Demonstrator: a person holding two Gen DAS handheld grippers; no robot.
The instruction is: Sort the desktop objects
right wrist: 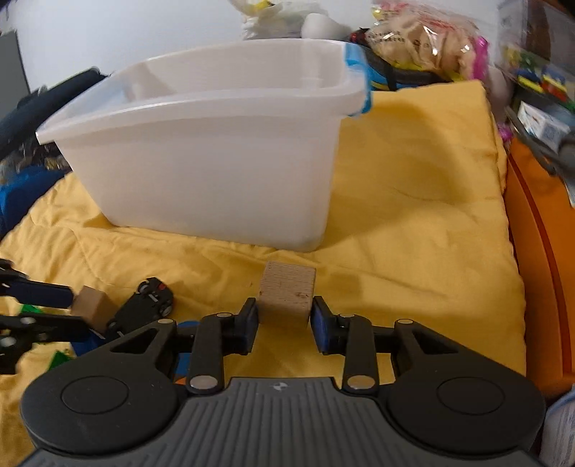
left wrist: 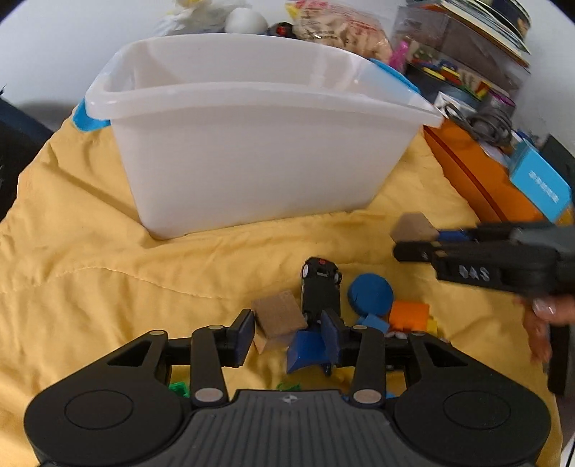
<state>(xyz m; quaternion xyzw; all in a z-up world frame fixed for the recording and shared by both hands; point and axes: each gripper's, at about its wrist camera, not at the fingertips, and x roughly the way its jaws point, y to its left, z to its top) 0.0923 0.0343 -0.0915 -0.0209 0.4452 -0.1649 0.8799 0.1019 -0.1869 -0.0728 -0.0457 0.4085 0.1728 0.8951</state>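
A white plastic bin (left wrist: 251,151) stands on the yellow quilt (left wrist: 90,251), also in the right wrist view (right wrist: 201,158). My right gripper (right wrist: 284,323) is shut on a wooden cube (right wrist: 286,291), held above the quilt in front of the bin; it shows from the side in the left wrist view (left wrist: 413,244) with the cube (left wrist: 413,226). My left gripper (left wrist: 287,334) is open, low over a second wooden block (left wrist: 278,314), a black toy car (left wrist: 320,283) and a blue block (left wrist: 305,350). A blue disc (left wrist: 370,294) and an orange block (left wrist: 409,314) lie to the right.
An orange box (left wrist: 478,179) with a blue carton (left wrist: 539,183) lines the right edge. Bags, books and toys (left wrist: 341,28) pile behind the bin. Green pieces (left wrist: 179,389) lie under my left gripper.
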